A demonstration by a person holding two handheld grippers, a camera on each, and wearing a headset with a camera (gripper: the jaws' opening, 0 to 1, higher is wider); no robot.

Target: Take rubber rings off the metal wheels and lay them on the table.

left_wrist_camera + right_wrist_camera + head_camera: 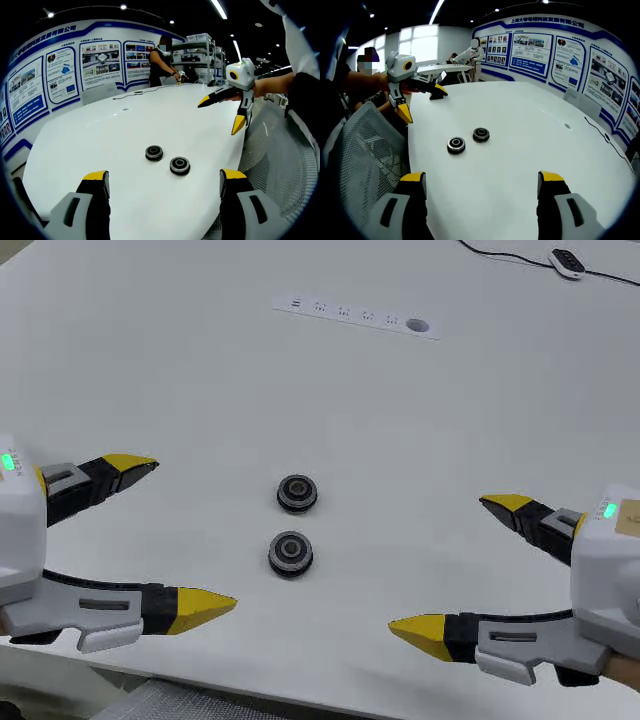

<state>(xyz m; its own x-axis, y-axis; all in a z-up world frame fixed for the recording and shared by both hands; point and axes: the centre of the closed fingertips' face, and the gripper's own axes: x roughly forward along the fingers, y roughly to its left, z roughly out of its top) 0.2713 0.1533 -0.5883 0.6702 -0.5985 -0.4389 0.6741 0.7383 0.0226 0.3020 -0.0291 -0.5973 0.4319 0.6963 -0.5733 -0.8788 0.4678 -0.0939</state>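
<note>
Two small metal wheels with black rubber rings lie flat near the middle of the white table point(200, 360): the far wheel point(297, 493) and the near wheel point(290, 553). The left gripper view shows them as wheel point(154, 152) and wheel point(179, 165); the right gripper view shows wheel point(481, 134) and wheel point(456, 145). My left gripper point(185, 535) stands open to the left of the wheels, nothing between its yellow-tipped jaws. My right gripper point(450, 565) stands open to their right, also holding nothing. Both are well apart from the wheels.
A white power strip point(355, 316) lies at the far side of the table, and a black-and-white device with a cable point(566, 261) sits at the far right. A mesh chair point(365, 150) stands by the near edge. People work at a table in the background.
</note>
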